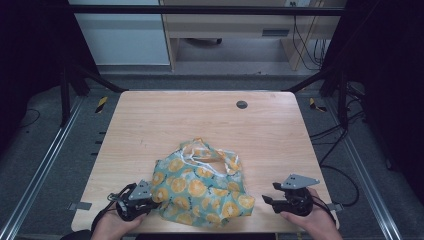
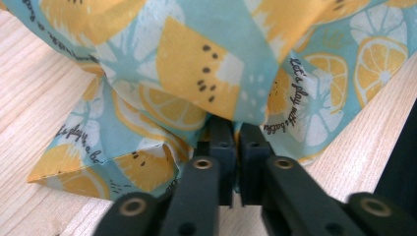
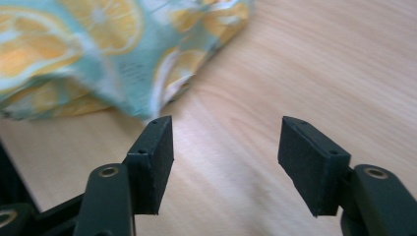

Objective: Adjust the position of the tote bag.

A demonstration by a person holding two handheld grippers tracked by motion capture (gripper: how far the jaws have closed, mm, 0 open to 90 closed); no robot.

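Now my left hand-held gripper (image 1: 150,200) is clamped on the lemon-print bag's (image 1: 202,187) near-left edge, pinning it; the bag lies crumpled on the tabletop (image 1: 165,122) near me. My right hand-held gripper (image 1: 266,194) hovers just beside its right corner, jaws apart, likely to grab there.

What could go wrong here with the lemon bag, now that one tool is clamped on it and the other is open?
The left tool pinches only a fold at the edge of the bag, so a pull could drag the whole crumpled bag instead of spreading it, or the thin fabric might slip free. The bag also lies close to the table's near edge and could slide off. The right tool is open just short of the fabric and might close on bare wood.
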